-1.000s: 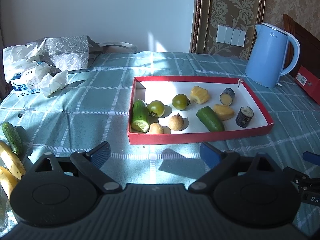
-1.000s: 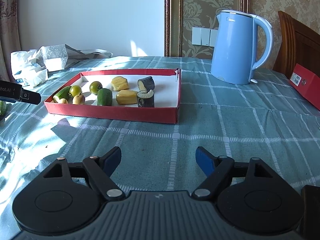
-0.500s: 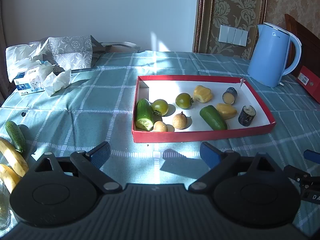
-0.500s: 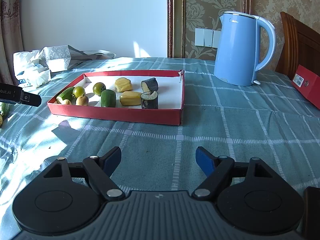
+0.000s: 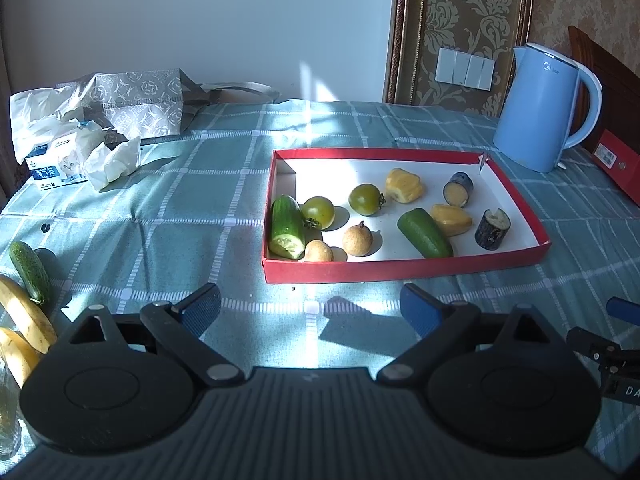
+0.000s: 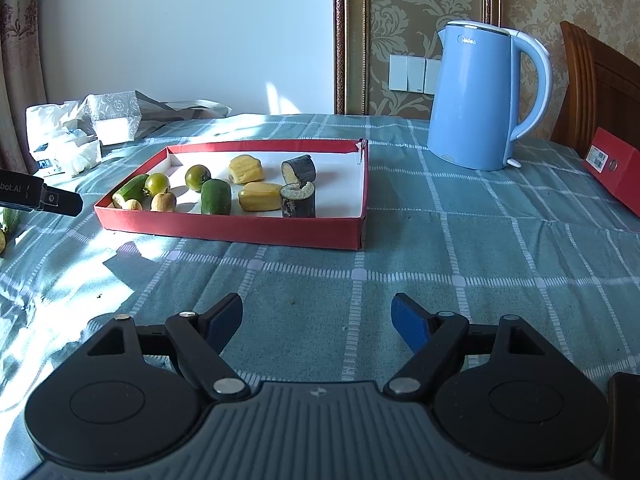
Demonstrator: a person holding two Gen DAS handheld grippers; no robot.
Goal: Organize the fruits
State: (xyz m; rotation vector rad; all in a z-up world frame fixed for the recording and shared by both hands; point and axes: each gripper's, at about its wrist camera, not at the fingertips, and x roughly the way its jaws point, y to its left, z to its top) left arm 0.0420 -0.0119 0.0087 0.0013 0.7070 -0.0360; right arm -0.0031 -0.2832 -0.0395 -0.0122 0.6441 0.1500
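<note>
Hovering left tongs [image 5: 310, 308], right tongs [image 6: 317, 322], parted, empty

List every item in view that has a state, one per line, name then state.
left gripper: open, fingers empty
right gripper: open, fingers empty
red tray: lidless, holding produce
cut cucumber: bitten end showing, lying in tray
whole cucumber: lying on cloth, outside tray
bananas: outside tray
kettle: upright, lid shut
tissue pack: open, tissues pulled out

Red tray [image 5: 400, 271] (teal checked tablecloth [image 5: 180, 216])
</note>
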